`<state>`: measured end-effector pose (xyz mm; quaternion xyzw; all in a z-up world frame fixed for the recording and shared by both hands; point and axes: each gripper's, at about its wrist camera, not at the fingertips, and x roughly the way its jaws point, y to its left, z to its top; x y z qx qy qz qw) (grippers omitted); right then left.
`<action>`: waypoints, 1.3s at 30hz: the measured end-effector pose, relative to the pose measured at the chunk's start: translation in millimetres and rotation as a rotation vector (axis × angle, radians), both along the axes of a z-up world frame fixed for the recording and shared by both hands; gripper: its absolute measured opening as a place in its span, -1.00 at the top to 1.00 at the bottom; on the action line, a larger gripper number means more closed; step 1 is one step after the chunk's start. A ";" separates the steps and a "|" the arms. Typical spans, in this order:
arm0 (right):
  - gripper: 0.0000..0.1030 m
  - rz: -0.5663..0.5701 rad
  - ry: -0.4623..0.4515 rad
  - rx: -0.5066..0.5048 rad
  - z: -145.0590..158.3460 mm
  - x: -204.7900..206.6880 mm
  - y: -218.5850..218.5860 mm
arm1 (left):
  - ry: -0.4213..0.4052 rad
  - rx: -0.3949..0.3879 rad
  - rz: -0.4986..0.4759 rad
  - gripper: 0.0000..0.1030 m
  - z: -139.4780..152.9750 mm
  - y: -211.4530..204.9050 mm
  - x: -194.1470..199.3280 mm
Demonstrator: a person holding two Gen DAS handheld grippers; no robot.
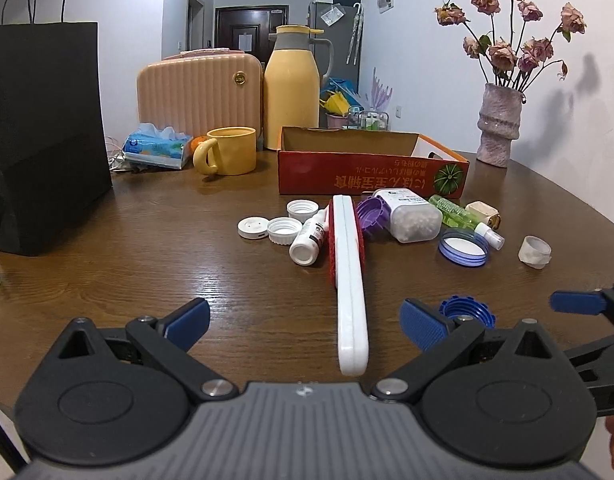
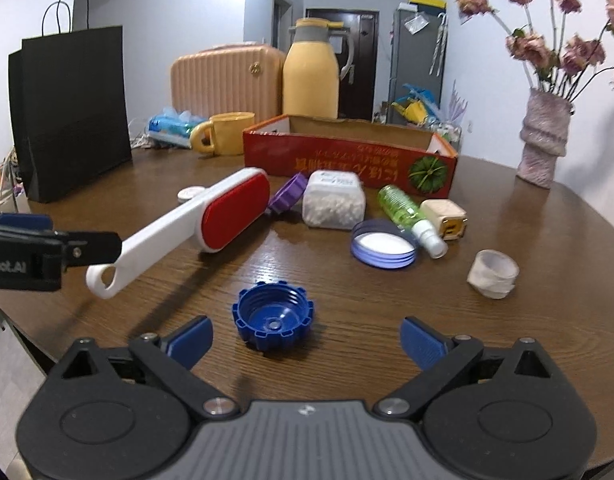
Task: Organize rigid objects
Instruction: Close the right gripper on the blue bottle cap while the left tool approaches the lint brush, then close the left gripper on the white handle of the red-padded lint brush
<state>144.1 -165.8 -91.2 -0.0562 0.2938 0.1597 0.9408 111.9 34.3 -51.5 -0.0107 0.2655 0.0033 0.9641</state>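
A white lint brush [image 1: 350, 280] with a red pad lies on the brown table, handle toward me. My left gripper [image 1: 305, 324] is open and low over the table. The brush handle runs between its blue pads without touching them. A dark blue ribbed cap [image 2: 273, 320] sits upside down just ahead of my right gripper [image 2: 307, 342], which is open with nothing in it. The red cardboard box [image 2: 347, 164] stands open-topped behind the clutter. In the right wrist view the left gripper's fingers [image 2: 95, 245] reach the ring end of the brush [image 2: 187, 220].
Around the brush lie a pill jar [image 1: 411, 216], a purple lid [image 1: 373, 214], a green spray bottle [image 1: 455, 212], a blue-rimmed lid [image 1: 465, 248], white caps [image 1: 285, 230], a small white bottle [image 1: 307, 240] and a tape roll [image 1: 535, 251]. Black bag [image 1: 47, 140], mug [image 1: 227, 151], flask and vase [image 1: 499, 128] stand behind.
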 end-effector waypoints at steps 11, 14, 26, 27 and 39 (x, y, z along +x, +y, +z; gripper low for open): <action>-0.26 0.065 0.051 0.009 -16.0 28.5 14.1 | 0.027 -0.013 -0.011 -1.00 -6.9 3.9 16.1; -0.02 0.099 0.055 0.020 -17.9 33.0 15.9 | 0.029 -0.026 -0.018 -1.00 -6.6 5.6 20.3; -0.02 0.082 0.052 0.107 -15.2 51.1 -3.7 | 0.069 -0.026 -0.032 -1.00 -3.9 -0.6 50.4; -0.02 0.078 0.048 0.111 -14.4 53.1 -5.9 | 0.079 -0.026 -0.030 -1.00 -3.3 -1.2 55.1; -0.02 0.025 0.011 0.144 -7.6 71.1 -31.3 | 0.122 -0.014 -0.033 -1.00 11.2 -11.8 105.9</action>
